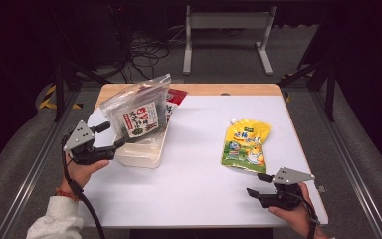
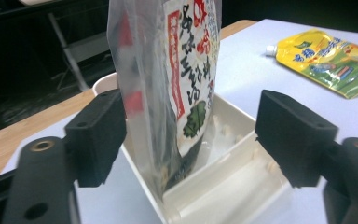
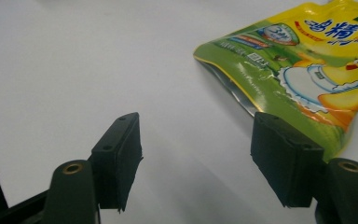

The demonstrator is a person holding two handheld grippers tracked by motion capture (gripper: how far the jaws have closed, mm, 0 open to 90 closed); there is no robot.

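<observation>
A white table (image 1: pixel 199 164) with a wooden strip along its far edge carries everything. At its left side sits a white plastic bin (image 1: pixel 144 149), and a clear seaweed packet (image 1: pixel 139 112) with a red-and-white label stands upright in it, leaning slightly over a red packet (image 1: pixel 176 97) lying behind the bin. Toward the right, a yellow-green spouted pouch (image 1: pixel 244 145) lies flat on the table, its white cap pointing away from the person. The left gripper (image 1: pixel 115 135) is held at the bin's near left corner; in the left gripper view its jaws stand spread wide on either side of the seaweed packet (image 2: pixel 168 93), the left jaw just beside the clear film and the right jaw well clear of it, so it grips nothing. The right gripper (image 1: pixel 256 184) hovers low near the front right edge, jaws parted and empty, just short of the pouch's (image 3: pixel 307 60) bottom corner.
</observation>
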